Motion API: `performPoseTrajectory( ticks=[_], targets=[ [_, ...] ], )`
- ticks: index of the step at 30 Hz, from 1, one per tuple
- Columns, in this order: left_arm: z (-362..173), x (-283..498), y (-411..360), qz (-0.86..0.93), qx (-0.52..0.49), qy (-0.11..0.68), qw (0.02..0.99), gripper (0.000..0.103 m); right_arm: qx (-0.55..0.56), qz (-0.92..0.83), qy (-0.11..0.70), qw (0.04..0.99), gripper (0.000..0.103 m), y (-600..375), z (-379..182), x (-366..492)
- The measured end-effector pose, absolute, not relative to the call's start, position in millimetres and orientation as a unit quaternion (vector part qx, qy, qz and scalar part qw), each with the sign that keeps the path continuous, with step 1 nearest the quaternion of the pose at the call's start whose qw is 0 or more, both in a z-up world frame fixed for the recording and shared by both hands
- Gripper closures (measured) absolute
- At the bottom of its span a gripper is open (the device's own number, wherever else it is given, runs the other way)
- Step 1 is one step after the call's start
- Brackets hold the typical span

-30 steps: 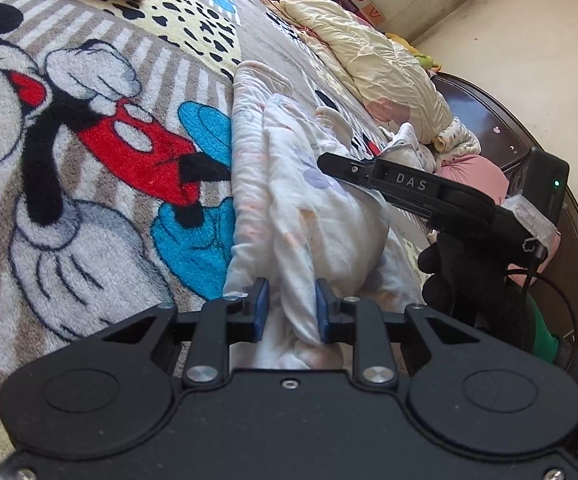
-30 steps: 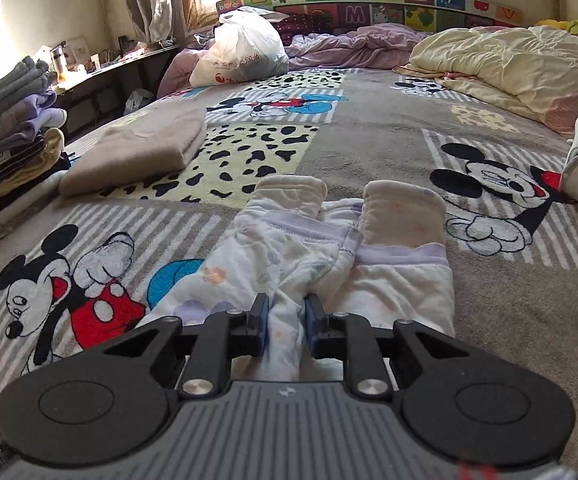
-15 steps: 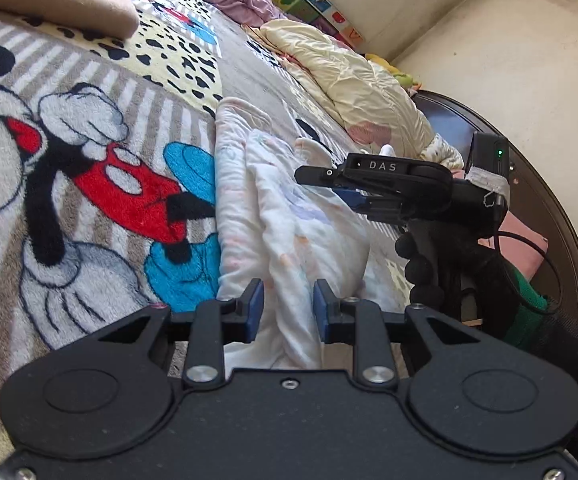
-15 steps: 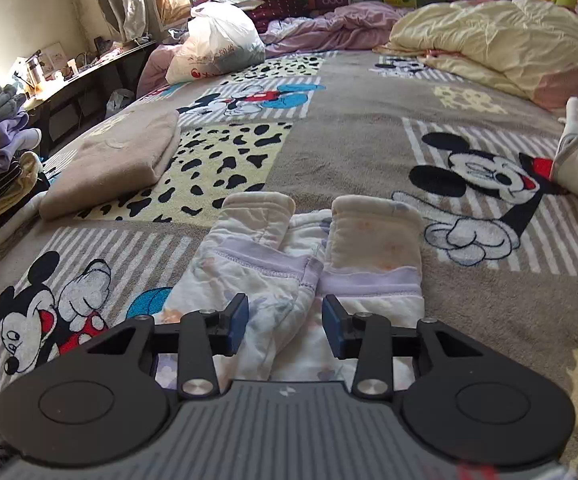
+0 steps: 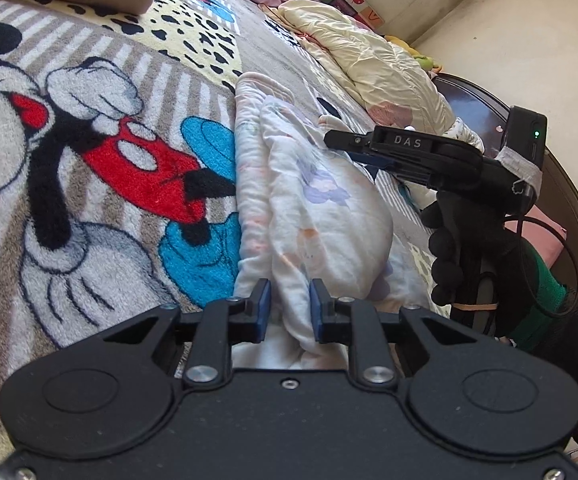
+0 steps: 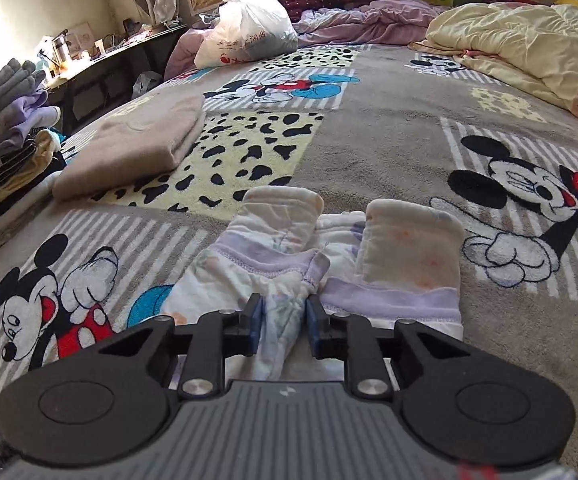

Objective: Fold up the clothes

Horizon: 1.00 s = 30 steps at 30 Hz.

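A small white floral-print cotton garment with lilac trim (image 6: 329,264) lies flat near the front edge of the grey Mickey Mouse-patterned blanket (image 6: 369,128). The left gripper (image 5: 289,306) stands released, its blue-padded jaws parted either side of a raised fold of the garment. The right gripper (image 6: 282,322) is likewise released, jaws parted around cloth. A folded beige towel (image 6: 137,148) lies towards the blanket's left edge.

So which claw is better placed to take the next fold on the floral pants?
Probably the left claw: a ridge of the floral pants sits between its open fingers, while the right claw hovers above the fabric.
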<state>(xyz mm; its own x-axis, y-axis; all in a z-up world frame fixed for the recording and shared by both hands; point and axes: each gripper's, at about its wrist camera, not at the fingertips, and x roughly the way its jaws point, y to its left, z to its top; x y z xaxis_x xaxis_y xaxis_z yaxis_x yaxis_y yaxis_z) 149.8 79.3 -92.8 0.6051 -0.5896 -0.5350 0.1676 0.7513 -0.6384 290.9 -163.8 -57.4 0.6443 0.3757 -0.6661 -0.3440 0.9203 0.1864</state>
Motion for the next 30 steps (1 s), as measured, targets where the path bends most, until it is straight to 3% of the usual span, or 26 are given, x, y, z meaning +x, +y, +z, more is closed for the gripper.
performPoseTrajectory(
  ticks=[3,9,12,14,20,27,30],
  targets=[
    [-84,145,85,-0.212,-0.269,0.361,0.868,0.067,0.033,0.196,0.332,0.922,0.072,-175,-37,277],
    [-63,133,87,-0.248,-0.27,0.266,0.892,0.068,0.027,0.248,0.329,0.911,0.072,-180,-32,250],
    [-69,142,66,-0.273,-0.239,0.29,0.886,0.068,0.024,0.279,0.347,0.895,0.072,-179,-41,240],
    [-92,158,49,-0.248,-0.208,0.363,0.874,0.069,0.029,0.283,0.393,0.874,0.072,-177,-67,252],
    [-102,166,62,-0.252,-0.252,0.371,0.858,0.073,0.048,0.303,0.38,0.873,0.079,-183,-82,251],
    [-69,148,65,-0.281,-0.245,0.283,0.884,0.075,0.061,0.328,0.315,0.888,0.076,-197,-51,212],
    [-91,160,55,-0.264,-0.224,0.345,0.873,0.076,0.023,0.308,0.344,0.887,0.076,-194,-73,215]
  ],
)
